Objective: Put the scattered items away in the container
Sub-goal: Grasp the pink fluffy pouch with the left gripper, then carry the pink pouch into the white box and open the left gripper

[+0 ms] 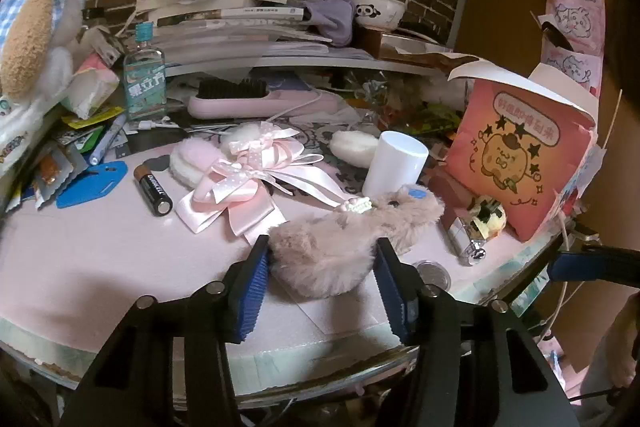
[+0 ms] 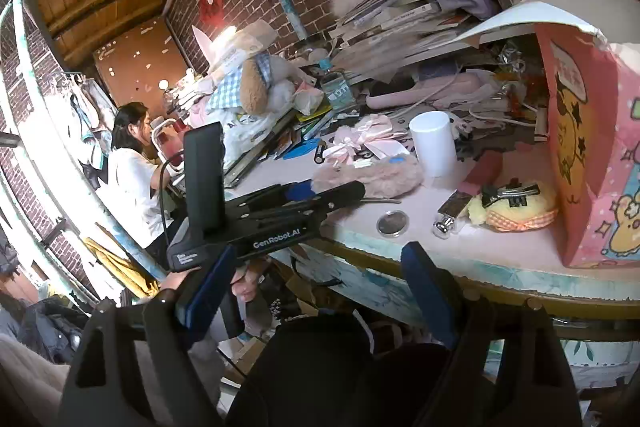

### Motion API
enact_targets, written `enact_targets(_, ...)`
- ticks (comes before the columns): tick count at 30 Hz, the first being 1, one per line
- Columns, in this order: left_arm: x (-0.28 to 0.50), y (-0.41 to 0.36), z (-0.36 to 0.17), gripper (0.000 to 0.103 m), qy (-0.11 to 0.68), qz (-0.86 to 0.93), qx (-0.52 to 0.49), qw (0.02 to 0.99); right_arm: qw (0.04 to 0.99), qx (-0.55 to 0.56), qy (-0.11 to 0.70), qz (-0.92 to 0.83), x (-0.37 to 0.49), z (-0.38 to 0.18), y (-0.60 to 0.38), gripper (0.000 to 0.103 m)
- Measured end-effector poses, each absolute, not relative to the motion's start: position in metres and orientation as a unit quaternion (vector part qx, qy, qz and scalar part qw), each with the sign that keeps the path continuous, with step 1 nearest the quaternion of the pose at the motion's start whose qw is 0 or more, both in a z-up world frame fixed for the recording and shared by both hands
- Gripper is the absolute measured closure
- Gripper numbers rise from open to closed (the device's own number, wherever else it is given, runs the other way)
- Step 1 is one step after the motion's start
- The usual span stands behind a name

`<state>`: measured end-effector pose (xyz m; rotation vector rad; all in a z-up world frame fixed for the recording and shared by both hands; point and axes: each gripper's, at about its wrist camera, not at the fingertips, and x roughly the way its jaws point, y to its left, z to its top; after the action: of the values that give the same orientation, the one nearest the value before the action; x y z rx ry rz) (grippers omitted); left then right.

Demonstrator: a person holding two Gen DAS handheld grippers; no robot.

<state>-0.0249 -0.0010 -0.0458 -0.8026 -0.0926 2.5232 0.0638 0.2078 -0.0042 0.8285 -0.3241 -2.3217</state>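
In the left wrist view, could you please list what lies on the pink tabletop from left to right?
Blue tag → battery → pink bow → white cup → silver clip → pink box.

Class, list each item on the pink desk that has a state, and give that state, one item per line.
Left tool: open, fingers either side of the furry plush, not clamped.
Right tool: open, empty, off the desk edge.
Furry plush: lying on its side.
White cup: upright.
Battery: lying flat.
Clear bottle: upright, capped.
Pink box: standing, top flap open.
Hair clip: shut, on the yellow plush.
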Motion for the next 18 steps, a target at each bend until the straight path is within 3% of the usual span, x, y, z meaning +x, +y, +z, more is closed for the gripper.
enact_targets(7,-0.022,-0.005,-0.042,0.072,-0.042,0.927,-0.280,0.248,0.322,0.316,-0.124,-0.884,0.064,-0.004,0.208,0.020)
enact_targets(18,-0.018,-0.017,-0.023,0.074,-0.070,0.932,-0.253,0.250,0.321,0.314,-0.122,-0.885,0.064,-0.002,0.206,0.020)
